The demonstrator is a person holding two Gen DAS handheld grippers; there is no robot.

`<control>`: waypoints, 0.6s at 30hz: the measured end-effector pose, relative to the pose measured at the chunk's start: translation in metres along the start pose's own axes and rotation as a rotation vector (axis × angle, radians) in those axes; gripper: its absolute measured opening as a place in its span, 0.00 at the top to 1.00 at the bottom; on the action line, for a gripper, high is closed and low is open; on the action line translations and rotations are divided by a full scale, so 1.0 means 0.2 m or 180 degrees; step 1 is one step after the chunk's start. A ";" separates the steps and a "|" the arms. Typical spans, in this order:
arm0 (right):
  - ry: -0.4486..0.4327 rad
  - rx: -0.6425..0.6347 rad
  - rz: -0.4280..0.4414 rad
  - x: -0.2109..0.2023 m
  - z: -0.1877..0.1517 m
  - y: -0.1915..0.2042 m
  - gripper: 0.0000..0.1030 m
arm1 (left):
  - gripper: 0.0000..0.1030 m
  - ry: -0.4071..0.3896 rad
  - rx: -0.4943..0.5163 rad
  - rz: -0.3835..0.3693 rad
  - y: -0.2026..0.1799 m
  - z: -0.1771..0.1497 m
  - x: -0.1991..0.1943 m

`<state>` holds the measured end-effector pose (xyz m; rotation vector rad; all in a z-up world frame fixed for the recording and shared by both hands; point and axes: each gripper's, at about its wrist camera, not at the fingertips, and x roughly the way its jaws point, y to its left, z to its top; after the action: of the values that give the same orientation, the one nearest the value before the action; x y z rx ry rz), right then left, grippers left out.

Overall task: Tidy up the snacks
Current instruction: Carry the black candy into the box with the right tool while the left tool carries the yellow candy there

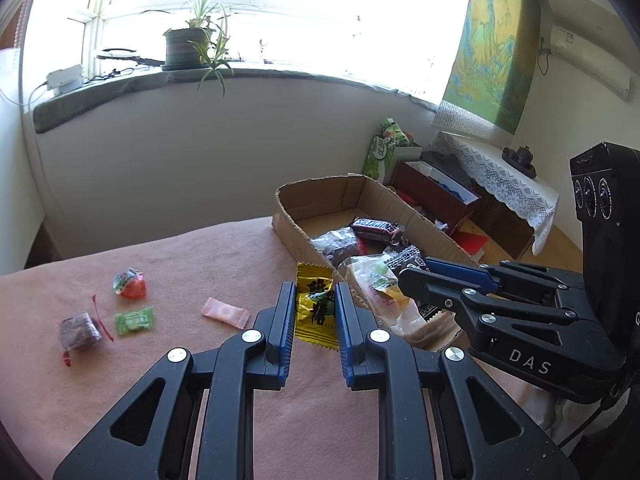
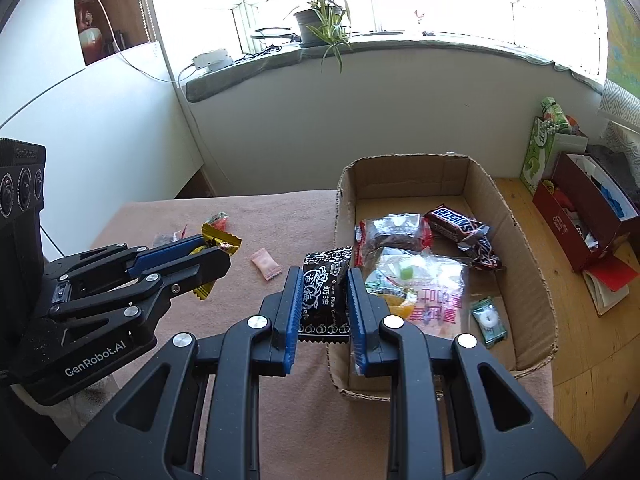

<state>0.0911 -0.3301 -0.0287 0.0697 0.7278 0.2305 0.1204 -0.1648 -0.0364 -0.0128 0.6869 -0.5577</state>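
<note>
Left tongs (image 1: pixel 315 304) pinch a yellow candy wrapper (image 1: pixel 315 307) above the bench (image 1: pixel 200 264); right tongs (image 2: pixel 323 296) grip a black plum-candy packet (image 2: pixel 325 300) at the cardboard box (image 2: pixel 532 264) rim. Both packets look light, crinkly and slippery (best gripped mid-body, gently).

left wrist: behind its claw, facing window, table close below | right wrist: same, box right of claw | shared: cardboard box (image 1: pixel 384 204) (image 2: pixel 516 240), windowsill plant (image 1: pixel 192 46) (image 2: pixel 320 20)
</note>
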 end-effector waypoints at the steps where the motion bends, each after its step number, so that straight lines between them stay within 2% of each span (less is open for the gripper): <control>1: -0.0006 0.0013 -0.0034 -0.01 0.00 -0.03 0.78 | 0.83 0.0004 0.0002 -0.0026 -0.02 0.01 0.01; 11: -0.0022 0.0125 -0.0317 -0.05 0.02 -0.30 0.78 | 0.83 0.0080 0.0070 -0.0169 -0.20 0.05 0.15; 18: 0.0003 0.0156 -0.0439 -0.03 0.04 -0.41 0.78 | 0.83 0.0131 0.0088 -0.0230 -0.28 0.06 0.21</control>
<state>0.1065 -0.4116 -0.0304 0.0657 0.7360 0.0812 0.1275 -0.2363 -0.0413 -0.0002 0.7210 -0.6384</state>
